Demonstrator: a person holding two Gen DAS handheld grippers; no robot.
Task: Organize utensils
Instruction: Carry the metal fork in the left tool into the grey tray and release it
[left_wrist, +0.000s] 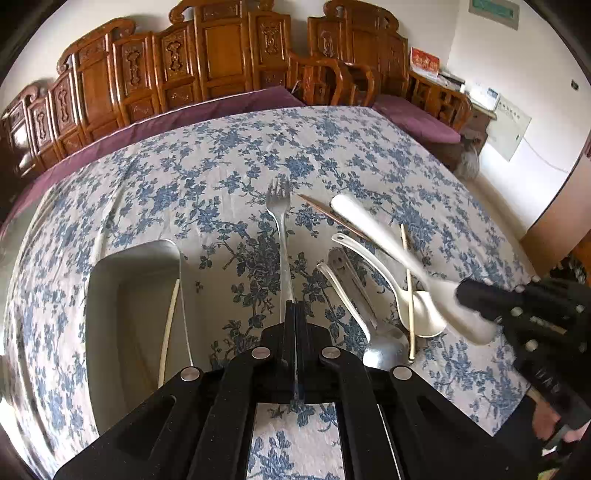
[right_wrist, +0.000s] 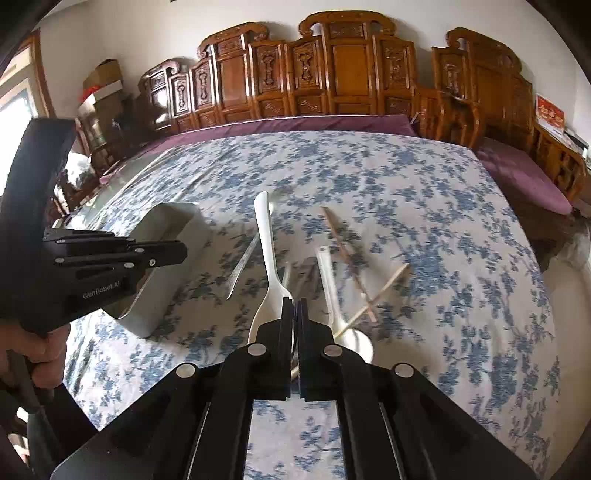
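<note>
My left gripper (left_wrist: 295, 304) is shut, with nothing seen between its fingers. A metal fork (left_wrist: 282, 236) lies straight ahead on the flowered cloth, its handle end hidden behind my fingertips. In the right wrist view the fork (right_wrist: 242, 264) lies apart from the left gripper (right_wrist: 183, 253), which hangs over the metal tray (right_wrist: 162, 295). My right gripper (right_wrist: 295, 301) is shut on the bowl rim of a large white spoon (right_wrist: 266, 251), held above the cloth. From the left that spoon (left_wrist: 376, 236) points away from the right gripper (left_wrist: 461, 291).
The tray (left_wrist: 99, 295) holds a pale chopstick (left_wrist: 170, 325). A small white spoon (left_wrist: 417, 314), a metal spoon (left_wrist: 380, 352), a light chopstick (left_wrist: 408, 280) and a brown chopstick (left_wrist: 325, 214) lie between the grippers. Carved wooden benches with purple cushions stand behind the table.
</note>
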